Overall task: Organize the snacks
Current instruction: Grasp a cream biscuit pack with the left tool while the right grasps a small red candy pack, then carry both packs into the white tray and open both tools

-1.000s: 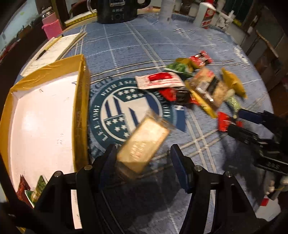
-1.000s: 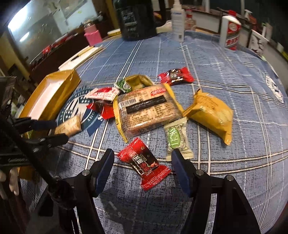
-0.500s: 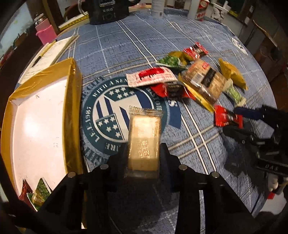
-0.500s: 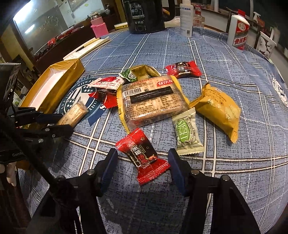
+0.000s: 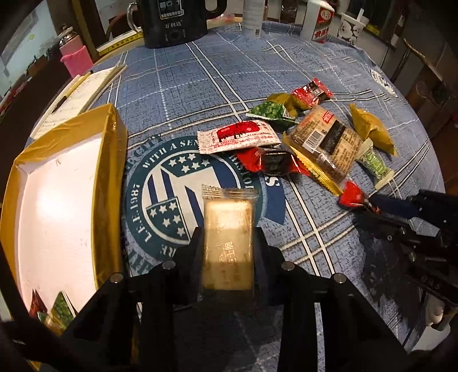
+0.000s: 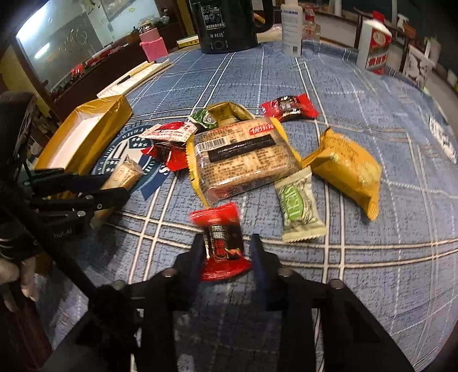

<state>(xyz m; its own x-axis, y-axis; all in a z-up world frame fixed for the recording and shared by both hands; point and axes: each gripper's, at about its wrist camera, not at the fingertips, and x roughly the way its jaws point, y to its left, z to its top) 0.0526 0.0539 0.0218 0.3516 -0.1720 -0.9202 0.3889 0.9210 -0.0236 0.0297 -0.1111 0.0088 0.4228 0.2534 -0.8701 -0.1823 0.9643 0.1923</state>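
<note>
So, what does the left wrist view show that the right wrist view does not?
Only the left wrist view: a few small packets in the near corner of the yellow box.

Only the right wrist view: a person's hand at the left edge.

Both: the left tongs, closing on the beige wafer packet; the right tongs, shut on the red candy; the big biscuit pack; the black kettle.

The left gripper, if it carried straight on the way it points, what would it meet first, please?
Probably the tablecloth's printed emblem just past the pale biscuit packet the closing left gripper is clamping; depth is uncertain.
</note>
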